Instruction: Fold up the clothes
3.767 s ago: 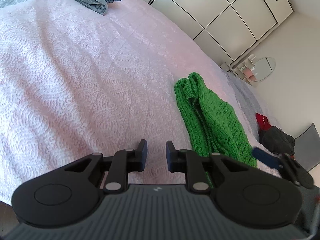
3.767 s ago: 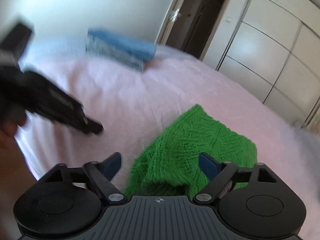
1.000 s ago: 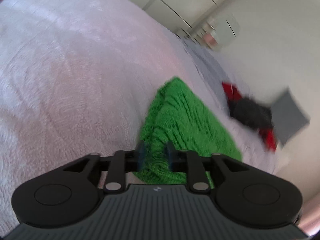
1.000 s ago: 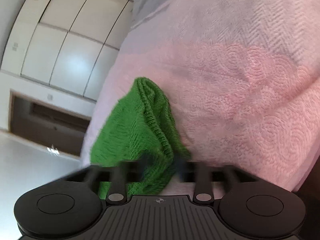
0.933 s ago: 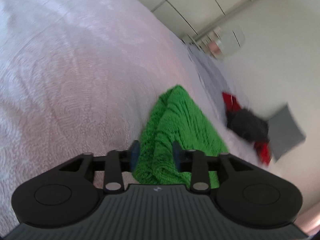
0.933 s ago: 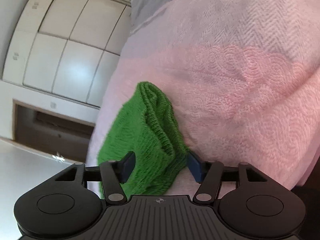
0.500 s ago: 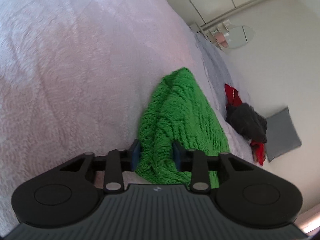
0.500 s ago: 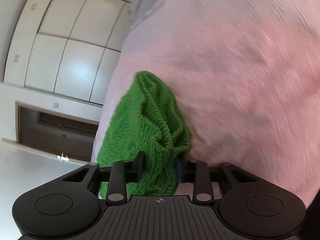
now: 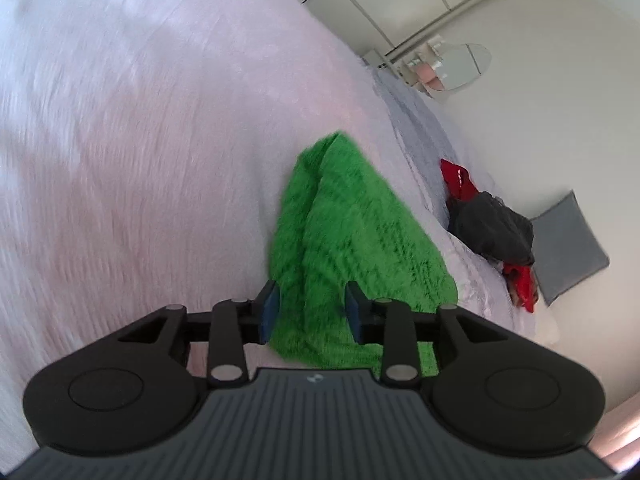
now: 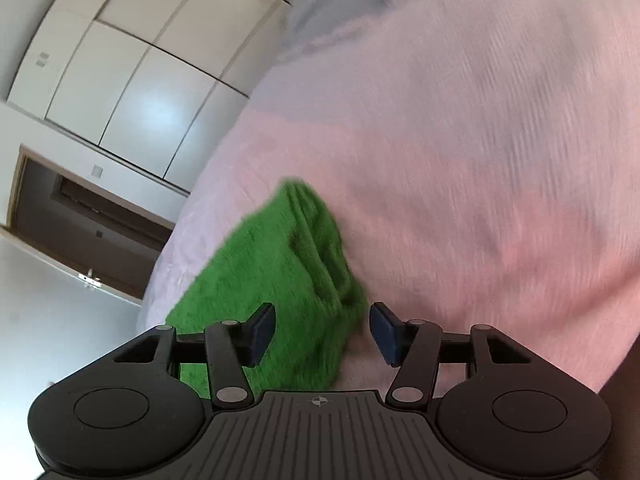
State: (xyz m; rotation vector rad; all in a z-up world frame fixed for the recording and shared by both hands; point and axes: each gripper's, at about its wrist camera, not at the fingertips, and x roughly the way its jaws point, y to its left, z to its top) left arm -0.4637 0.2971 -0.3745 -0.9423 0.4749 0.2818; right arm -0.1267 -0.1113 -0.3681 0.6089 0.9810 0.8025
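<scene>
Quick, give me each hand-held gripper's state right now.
Left hand-held gripper: partly open, green sweater between the fingers, not clamped.
Right hand-held gripper: open, straddling the sweater's edge, holding nothing.

knit garment point(image 9: 352, 240): on the bedspread point(image 9: 140, 140), reaching from the left gripper point(image 9: 311, 312) toward 12 o'clock
left gripper: at 6 o'clock, its jaws either side of the garment's near end
clothes heap point(image 9: 488, 228): at 3 o'clock, beyond the garment
cushion point(image 9: 568, 248): just right of the heap
mirror point(image 9: 464, 66): at 1 o'clock
right gripper point(image 10: 322, 334): over the garment's near edge
wardrobe point(image 10: 140, 64): at 10 o'clock
door point(image 10: 88, 240): at 9 o'clock
</scene>
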